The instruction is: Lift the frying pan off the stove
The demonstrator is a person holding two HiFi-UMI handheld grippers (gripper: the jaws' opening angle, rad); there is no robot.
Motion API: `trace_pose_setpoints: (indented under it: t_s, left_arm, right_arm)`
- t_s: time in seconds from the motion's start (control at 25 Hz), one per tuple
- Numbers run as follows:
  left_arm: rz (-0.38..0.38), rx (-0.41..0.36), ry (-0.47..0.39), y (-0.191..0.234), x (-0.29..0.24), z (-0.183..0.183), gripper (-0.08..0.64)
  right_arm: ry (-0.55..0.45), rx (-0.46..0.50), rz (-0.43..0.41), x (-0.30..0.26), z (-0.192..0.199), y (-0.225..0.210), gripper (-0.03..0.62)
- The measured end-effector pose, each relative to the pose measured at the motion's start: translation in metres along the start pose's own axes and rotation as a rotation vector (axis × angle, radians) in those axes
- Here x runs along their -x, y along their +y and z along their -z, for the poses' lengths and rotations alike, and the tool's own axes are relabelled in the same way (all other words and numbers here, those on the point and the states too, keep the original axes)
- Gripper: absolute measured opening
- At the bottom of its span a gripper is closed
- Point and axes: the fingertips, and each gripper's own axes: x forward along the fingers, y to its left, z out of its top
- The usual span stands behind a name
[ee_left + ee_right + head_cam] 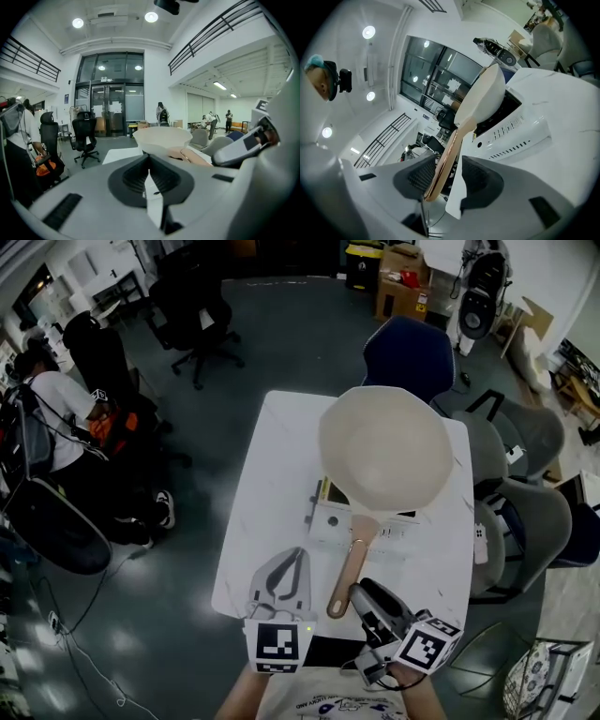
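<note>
Closest to you in the head view is the marker cube on your left gripper, with a second cube on your right gripper. Both grippers are over the near end of the white table. The cream frying pan sits on the white stove in the middle of that table. Its wooden handle runs back toward you and ends just beside your right gripper. Your left gripper is off to the left of the handle, apart from it. A black office chair stands on the grey floor beyond the table, and a seated person is at the far left.

From the left gripper view, your jaws are pressed together with nothing between them. Past them the pan's pale bowl stands ahead on the table, its handle slants off to the right, and your right gripper shows at the right edge.

From the right gripper view, which is tilted, your jaws stand spread with the end of the handle between them. The handle lies close to the jaw on the picture's left, though you cannot tell whether it touches. A clear gap separates it from the other jaw, so nothing is clamped. Beyond the jaws the pan rests on the stove, which sits on the table.
</note>
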Motion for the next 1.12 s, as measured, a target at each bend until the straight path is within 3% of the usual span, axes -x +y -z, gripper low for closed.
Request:
trace_pose_setpoints:
  t_s: [0.32, 1.12]
  left_arm:
    - [0.018, 0.001, 0.022, 0.01, -0.008, 0.006, 0.02]
    - [0.093, -0.01, 0.056, 0.013, -0.017, 0.017, 0.02]
  right_arm:
    - [0.026, -0.148, -0.065, -0.013, 0.013, 0.008, 0.204]
    - [0.099, -0.231, -0.139, -0.035, 0.024, 0.017, 0.202]
